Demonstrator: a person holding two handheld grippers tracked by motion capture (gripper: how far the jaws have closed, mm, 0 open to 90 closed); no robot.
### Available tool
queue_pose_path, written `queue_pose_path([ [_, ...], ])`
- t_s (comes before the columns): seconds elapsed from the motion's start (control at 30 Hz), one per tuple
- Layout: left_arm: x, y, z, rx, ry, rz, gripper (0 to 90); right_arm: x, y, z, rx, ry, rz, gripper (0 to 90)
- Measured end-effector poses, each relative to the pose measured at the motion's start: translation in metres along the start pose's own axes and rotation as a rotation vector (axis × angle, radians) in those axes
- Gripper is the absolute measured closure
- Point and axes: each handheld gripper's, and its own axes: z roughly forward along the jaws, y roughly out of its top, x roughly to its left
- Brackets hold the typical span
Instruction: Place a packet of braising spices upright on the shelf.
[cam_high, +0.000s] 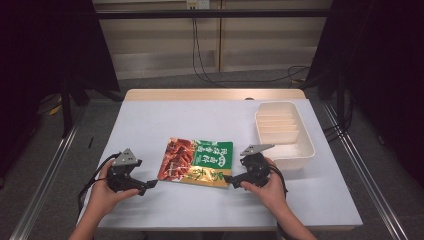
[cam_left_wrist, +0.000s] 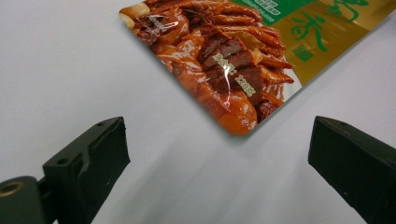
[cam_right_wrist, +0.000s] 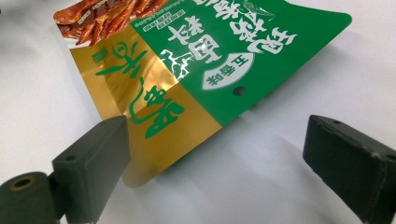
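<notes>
Lying flat between both parted grippers, the glossy green, gold and red foil food pouch (cam_high: 196, 162) is ungripped. Its thin corner could be missed or slid away by the left gripper (cam_left_wrist: 219, 163), or creased by the right gripper (cam_right_wrist: 217, 158).

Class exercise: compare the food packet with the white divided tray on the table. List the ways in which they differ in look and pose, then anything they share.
The food packet is flat and brightly printed in red, green and gold; the white divided tray is plain, with raised walls and partitions. The packet lies mid-table between the left tool and right tool; the tray stands farther right, with no tool at it. Both rest on the white table, roughly rectangular.
</notes>
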Motion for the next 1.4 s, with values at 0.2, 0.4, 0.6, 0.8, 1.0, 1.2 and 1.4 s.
queue_pose_path([
  [0.2,0.000,0.000,-0.001,-0.005,0.001,0.003,4.9,0.002,0.003,0.002,0.008,-0.007,-0.006,8.0],
  [0.4,-0.001,-0.002,-0.003,-0.005,-0.002,-0.001,5.0,0.002,0.009,0.005,0.031,0.002,0.015,12.5],
  [0.6,-0.002,-0.003,0.000,0.010,-0.001,0.012,5.0,-0.002,0.017,0.016,0.035,0.044,0.052,19.0],
  [0.8,-0.002,-0.003,0.000,0.002,0.000,0.012,5.1,-0.009,0.018,0.020,0.043,0.035,0.168,23.1],
  [1.0,-0.001,-0.003,-0.003,-0.009,0.017,0.010,5.4,-0.010,0.019,0.020,0.050,0.026,0.192,26.4],
  [1.2,0.000,-0.002,-0.002,-0.008,0.011,0.014,5.6,-0.010,0.016,0.017,0.045,0.026,0.170,28.1],
  [1.4,-0.001,-0.002,-0.003,-0.011,0.013,0.028,5.8,-0.002,0.024,0.029,0.042,0.062,0.168,35.9],
])
